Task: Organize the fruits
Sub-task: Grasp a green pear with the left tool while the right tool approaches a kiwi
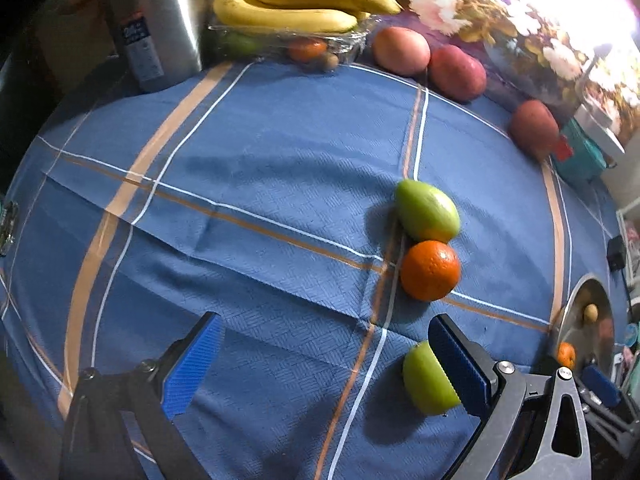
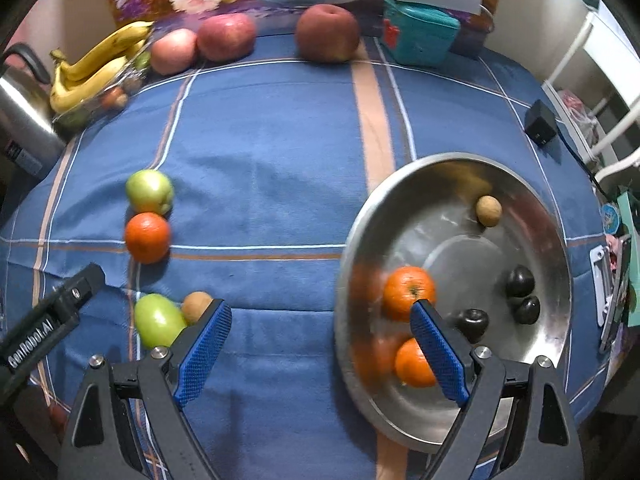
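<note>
While both grippers hang above the blue plaid cloth on the table, neither holds any fruit. Spread wide, the left gripper has only bare cloth between its blue fingers; a green apple lies just outside its right finger, partly hidden behind it. Beyond the fingertips, an orange sits touching a second green apple, both ahead and to the right of the gap. In the right wrist view a small kiwi lies beside the near apple, close against the outer side of the right gripper's left finger.

Equally spread, the right gripper has its right finger reaching over the near rim of a steel bowl, while its left finger stays over cloth. Inside the bowl lie two oranges, one behind that fingertip and one half covered by the finger, with three dark fruits and a kiwi farther in.

Along the far edge of the table stand three red apples, bananas atop a clear tray, a kettle and a teal box.
</note>
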Demonstrator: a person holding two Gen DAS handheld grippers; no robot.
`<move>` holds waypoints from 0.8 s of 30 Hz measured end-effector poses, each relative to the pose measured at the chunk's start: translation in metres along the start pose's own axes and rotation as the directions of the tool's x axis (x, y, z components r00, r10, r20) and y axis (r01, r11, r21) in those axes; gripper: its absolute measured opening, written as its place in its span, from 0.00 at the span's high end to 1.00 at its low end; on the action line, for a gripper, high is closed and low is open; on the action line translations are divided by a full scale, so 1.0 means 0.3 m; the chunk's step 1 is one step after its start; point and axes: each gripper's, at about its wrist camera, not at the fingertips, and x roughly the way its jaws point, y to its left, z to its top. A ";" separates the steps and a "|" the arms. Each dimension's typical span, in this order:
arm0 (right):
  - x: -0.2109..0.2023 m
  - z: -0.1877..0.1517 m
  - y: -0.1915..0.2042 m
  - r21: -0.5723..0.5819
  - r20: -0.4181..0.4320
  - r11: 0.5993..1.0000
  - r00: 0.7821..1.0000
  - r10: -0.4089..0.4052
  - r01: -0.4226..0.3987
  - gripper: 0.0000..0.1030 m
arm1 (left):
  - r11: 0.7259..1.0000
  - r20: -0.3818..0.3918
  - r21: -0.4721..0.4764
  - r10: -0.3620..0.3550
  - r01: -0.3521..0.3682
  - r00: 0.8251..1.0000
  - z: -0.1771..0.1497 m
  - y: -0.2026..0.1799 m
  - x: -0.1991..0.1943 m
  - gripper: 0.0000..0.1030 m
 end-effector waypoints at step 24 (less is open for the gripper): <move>-0.018 0.005 -0.135 0.083 0.000 0.996 0.999 0.032 -0.032 0.12 | 0.985 -0.142 0.064 -0.148 0.158 0.979 -0.071 -0.176 0.067 0.27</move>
